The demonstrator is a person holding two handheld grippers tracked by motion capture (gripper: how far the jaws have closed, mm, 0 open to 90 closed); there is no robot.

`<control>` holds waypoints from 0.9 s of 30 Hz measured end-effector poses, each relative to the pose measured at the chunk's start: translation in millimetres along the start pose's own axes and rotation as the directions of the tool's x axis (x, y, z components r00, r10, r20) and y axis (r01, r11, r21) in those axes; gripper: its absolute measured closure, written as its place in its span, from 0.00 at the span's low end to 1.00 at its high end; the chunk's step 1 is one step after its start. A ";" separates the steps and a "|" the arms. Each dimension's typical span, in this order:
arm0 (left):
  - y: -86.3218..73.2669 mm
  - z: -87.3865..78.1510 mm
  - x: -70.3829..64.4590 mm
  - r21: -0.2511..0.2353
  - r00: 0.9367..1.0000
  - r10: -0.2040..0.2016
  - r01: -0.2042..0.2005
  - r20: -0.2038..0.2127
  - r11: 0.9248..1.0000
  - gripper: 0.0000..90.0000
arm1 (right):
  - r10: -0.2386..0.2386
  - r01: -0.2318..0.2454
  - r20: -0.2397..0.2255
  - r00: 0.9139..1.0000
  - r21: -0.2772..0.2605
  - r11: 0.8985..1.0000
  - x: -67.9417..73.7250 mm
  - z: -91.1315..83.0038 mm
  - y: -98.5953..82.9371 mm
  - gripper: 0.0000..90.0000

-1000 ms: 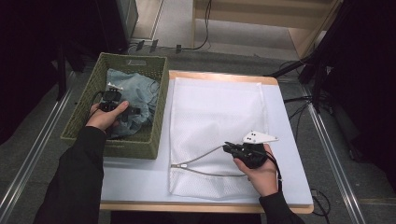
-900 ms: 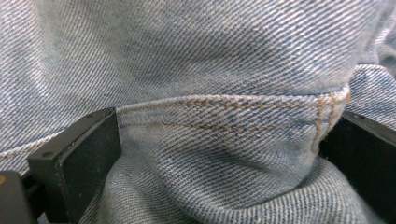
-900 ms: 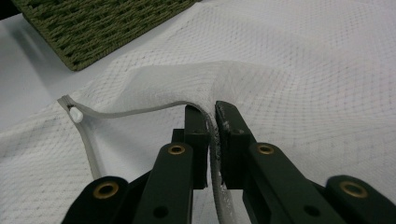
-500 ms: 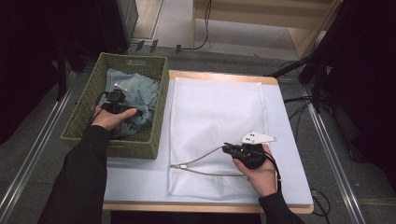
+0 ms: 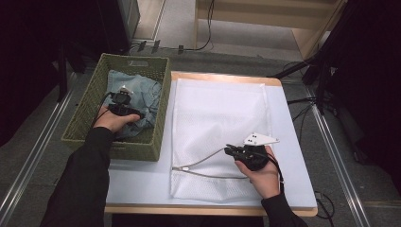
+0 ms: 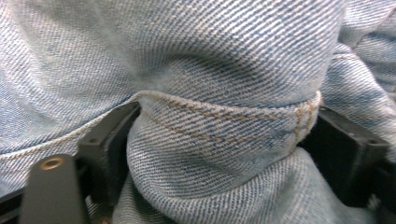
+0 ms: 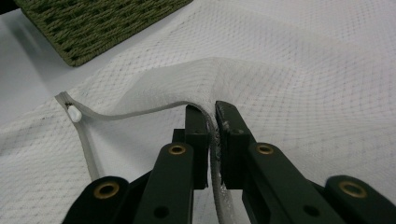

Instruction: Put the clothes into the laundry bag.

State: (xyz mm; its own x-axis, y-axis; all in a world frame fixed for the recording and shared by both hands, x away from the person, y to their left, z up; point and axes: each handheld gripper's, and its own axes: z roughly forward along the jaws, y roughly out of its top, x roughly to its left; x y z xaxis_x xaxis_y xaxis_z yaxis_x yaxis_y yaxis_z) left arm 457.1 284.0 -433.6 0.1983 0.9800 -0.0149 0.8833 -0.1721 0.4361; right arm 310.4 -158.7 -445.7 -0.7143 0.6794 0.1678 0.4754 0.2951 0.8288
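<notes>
Light blue jeans [image 5: 139, 97] lie crumpled in the green woven basket [image 5: 90, 109] at the table's left. My left gripper [image 5: 124, 98] is down in the basket on the jeans. In the left gripper view a thick fold with a stitched hem [image 6: 219, 140] is bunched between its jaws and touches both pads. A white mesh laundry bag [image 5: 220, 113] lies flat on the table. My right gripper [image 5: 231, 151] is shut on the bag's zipper edge [image 7: 212, 133] and lifts it slightly. The zipper pull [image 7: 74, 113] lies at the opening's left end.
The basket's corner [image 7: 93, 28] lies close to the bag's opening. The white tabletop [image 5: 142, 182] has bare room in front of the basket. Cables and a metal rail run along the floor [image 5: 331, 142] to the right of the table.
My left hand has moved a little further into the basket and onto the jeans. The right gripper has held still on the bag's edge.
</notes>
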 end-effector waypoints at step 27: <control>6.1 -67.6 9.3 -0.324 0.973 0.017 0.060 0.228 0.944 0.77 | -0.009 0.009 0.015 1.000 0.000 1.000 -1.3 -1.8 0.0 0.97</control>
State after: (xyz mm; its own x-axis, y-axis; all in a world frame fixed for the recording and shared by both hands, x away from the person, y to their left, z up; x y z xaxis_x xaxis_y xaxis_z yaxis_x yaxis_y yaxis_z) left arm 435.7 298.8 -370.3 0.3048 0.9284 -0.2125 0.7080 -0.0716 0.7025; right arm 310.4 -160.8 -444.9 -0.7107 0.6869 0.1522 0.4688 0.3011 0.8304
